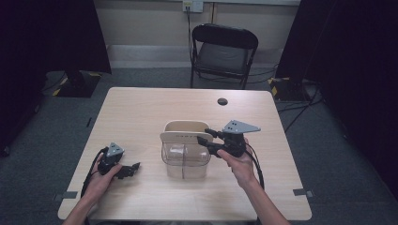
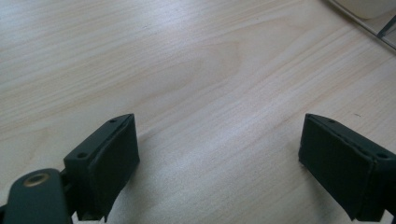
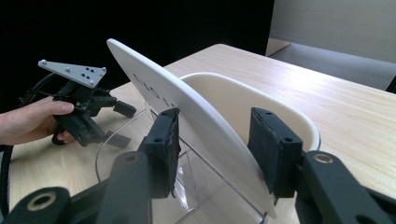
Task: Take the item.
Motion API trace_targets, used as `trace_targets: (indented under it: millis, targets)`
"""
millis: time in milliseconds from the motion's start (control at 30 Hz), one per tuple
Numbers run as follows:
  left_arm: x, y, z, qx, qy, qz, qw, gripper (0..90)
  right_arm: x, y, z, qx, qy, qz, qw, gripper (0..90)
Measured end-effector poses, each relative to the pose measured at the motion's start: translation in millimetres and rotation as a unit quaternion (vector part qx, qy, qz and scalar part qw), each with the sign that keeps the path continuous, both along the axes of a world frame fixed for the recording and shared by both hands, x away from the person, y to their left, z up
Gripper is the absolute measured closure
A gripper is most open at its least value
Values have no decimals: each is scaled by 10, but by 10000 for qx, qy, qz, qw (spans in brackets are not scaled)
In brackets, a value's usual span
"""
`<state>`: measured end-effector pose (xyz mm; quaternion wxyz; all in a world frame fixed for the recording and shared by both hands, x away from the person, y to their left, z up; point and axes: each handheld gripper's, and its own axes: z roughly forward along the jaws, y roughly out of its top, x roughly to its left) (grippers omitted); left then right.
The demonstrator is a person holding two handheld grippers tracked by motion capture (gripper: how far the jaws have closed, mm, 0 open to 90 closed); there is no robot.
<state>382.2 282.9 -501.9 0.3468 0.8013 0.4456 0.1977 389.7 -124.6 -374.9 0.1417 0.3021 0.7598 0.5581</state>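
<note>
High view: a clear container stands mid-table; the right gripper holds its white lid at the rim. Left gripper view: the left gripper has its jaws wide apart over bare wood. Right gripper view: both jaws clamp the tilted lid.

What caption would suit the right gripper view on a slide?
The right tool straddles a white lid standing tilted in a clear container, with the left tool waiting beyond.
</note>
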Motion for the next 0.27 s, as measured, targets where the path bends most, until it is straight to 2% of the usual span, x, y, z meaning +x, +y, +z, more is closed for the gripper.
trace_targets:
  millis: [267]
  targets:
    - [2,1,-1,-11,2,-10,10000,112,3,-2,-1,5,-5,7,10000,541]
